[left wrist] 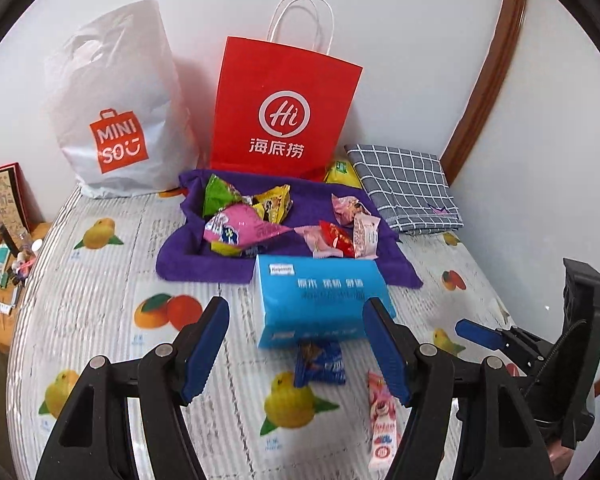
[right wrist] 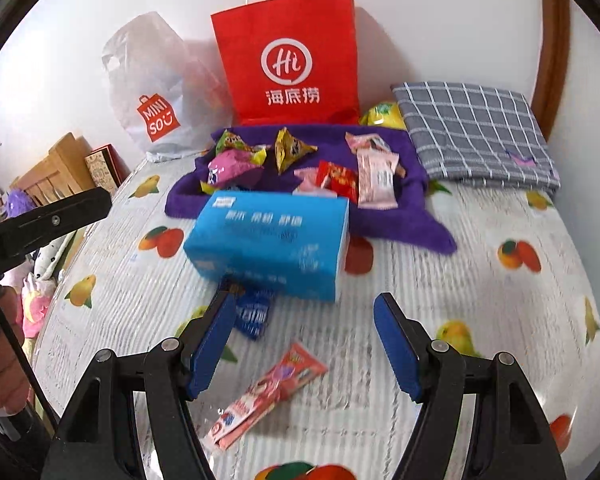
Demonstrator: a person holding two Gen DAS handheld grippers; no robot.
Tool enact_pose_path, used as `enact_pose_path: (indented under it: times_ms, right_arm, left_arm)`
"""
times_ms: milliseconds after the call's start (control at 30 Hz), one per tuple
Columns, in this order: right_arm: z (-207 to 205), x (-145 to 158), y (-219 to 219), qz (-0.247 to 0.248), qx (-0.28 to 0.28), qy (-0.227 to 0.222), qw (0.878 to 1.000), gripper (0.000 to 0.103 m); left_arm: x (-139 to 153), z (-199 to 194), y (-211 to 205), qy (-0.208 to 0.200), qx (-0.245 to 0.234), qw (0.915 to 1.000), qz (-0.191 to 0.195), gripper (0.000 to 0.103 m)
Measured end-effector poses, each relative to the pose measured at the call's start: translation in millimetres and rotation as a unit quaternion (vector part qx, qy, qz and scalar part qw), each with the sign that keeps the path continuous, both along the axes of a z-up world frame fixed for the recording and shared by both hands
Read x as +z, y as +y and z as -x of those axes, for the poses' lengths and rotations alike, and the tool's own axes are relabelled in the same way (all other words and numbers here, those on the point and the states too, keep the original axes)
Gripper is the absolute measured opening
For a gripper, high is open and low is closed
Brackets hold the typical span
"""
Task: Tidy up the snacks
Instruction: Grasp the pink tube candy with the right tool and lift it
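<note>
Surface [right wrist: 480,320] with fruit-print cover. Purple towel [right wrist: 384,220] holds most snacks [right wrist: 336,178]. Left to gather: blue packet [left wrist: 320,364] beside tissue box [right wrist: 268,240], pink packet [right wrist: 268,390] nearer. Left tongs [left wrist: 296,348], right tongs [right wrist: 304,344] both open, empty.

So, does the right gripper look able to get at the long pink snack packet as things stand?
Probably yes: the right gripper is open and empty, and the long pink snack packet lies uncovered on the table just below it.
</note>
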State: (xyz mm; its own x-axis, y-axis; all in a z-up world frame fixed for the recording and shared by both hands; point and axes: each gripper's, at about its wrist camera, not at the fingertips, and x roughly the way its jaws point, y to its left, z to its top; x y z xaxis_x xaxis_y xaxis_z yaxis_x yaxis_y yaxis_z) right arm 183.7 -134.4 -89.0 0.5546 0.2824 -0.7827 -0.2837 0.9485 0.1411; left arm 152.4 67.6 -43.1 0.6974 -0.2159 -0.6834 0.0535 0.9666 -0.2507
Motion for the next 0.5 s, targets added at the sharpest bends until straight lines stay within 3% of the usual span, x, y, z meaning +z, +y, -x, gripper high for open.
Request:
enact_pose_path:
  times_ms: [167,300,500]
  right_arm:
    - [11.0,-12.8,-3.6,-0.006,-0.014,0.013,1.000,0.071]
    - [15.8,-26.0,-10.3,-0.016,-0.033,0.038,0.999,0.056]
    - [21.1,-41.1,-14.4,-0.046,-0.050,0.074,0.995,0.056]
  left_arm:
    - [-10.1,9.5,3.9,0.009,0.000,1.0000,0.002,0.067]
    - [-21.0,15.6,12.7,0.021,0.005,0.9997,0.010,0.067]
    - [-38.2,24.7,30.5,0.041,0.011,0.9986,0.031,0.067]
